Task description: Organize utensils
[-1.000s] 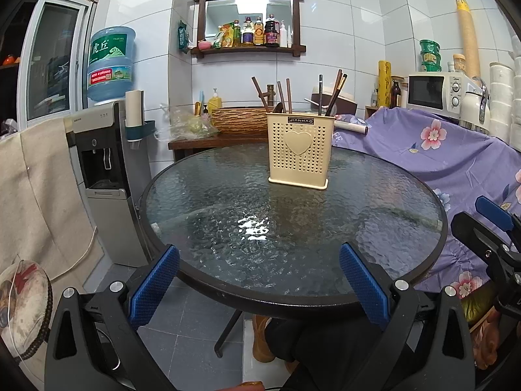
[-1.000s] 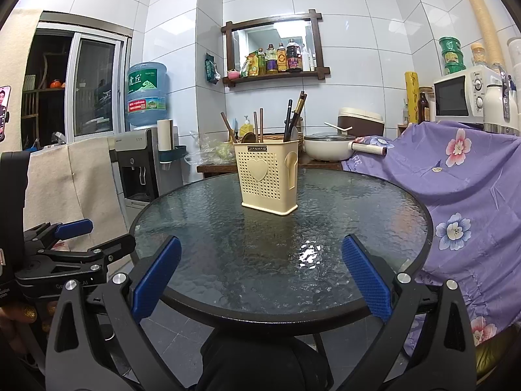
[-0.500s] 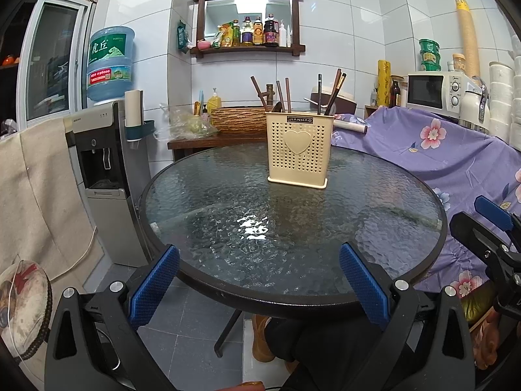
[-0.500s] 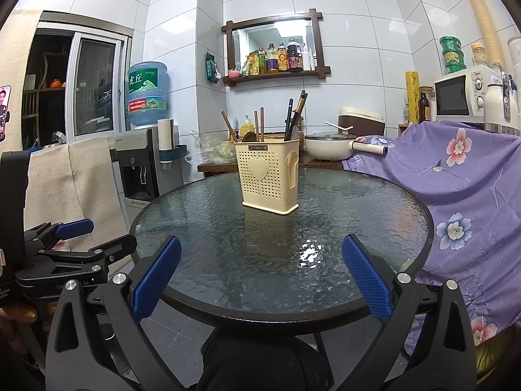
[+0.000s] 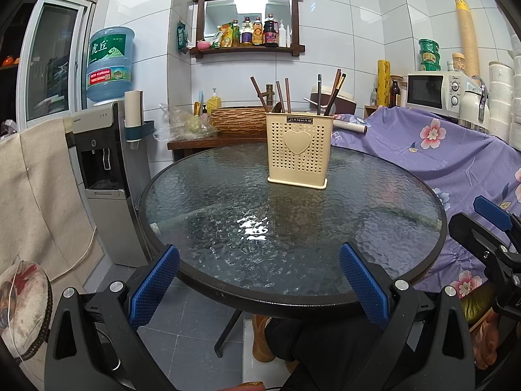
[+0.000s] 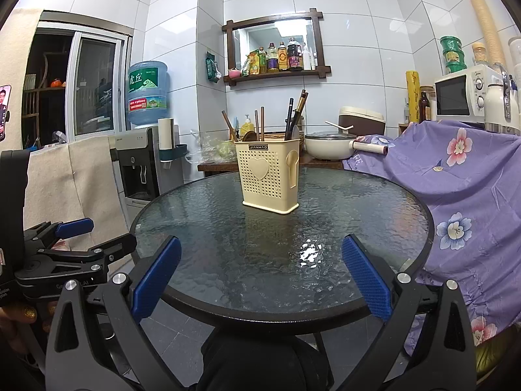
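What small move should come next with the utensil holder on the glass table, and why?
Probably bring the right gripper forward over the table toward the utensil holder. Both grippers, left too, are open and empty at the near rim, and the utensils stand in the holder.

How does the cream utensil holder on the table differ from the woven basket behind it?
The cream perforated plastic utensil holder is tall, boxy and stands on the round glass table; the brown woven basket is low, wide and sits on the wooden side table. The holder contains chopsticks; the basket's contents are hidden.
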`<state>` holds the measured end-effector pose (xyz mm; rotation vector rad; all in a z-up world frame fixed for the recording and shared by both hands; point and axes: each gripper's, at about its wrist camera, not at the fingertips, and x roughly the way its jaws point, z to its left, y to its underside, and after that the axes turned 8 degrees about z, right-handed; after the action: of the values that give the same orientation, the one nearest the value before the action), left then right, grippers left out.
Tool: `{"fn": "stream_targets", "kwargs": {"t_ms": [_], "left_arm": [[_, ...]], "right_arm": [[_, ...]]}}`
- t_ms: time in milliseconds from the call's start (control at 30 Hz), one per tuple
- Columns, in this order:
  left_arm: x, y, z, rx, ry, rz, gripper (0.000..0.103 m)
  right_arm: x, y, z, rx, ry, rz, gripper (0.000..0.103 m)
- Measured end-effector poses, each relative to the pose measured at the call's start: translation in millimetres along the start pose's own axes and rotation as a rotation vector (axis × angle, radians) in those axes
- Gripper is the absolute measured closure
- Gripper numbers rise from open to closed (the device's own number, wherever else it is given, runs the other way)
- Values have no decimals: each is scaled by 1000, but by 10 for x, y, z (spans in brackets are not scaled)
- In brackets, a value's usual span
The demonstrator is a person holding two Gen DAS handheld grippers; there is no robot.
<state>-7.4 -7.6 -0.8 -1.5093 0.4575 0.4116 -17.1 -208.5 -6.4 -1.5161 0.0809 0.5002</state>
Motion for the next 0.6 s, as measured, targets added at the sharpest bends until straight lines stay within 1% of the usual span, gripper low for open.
{"fn": "stream_targets", "kwargs": {"t_ms": [600], "left_arm": [[-9, -1, -16, 0, 8, -3, 6]], "right_arm": [[25, 3, 2, -5, -10, 4, 6]]}}
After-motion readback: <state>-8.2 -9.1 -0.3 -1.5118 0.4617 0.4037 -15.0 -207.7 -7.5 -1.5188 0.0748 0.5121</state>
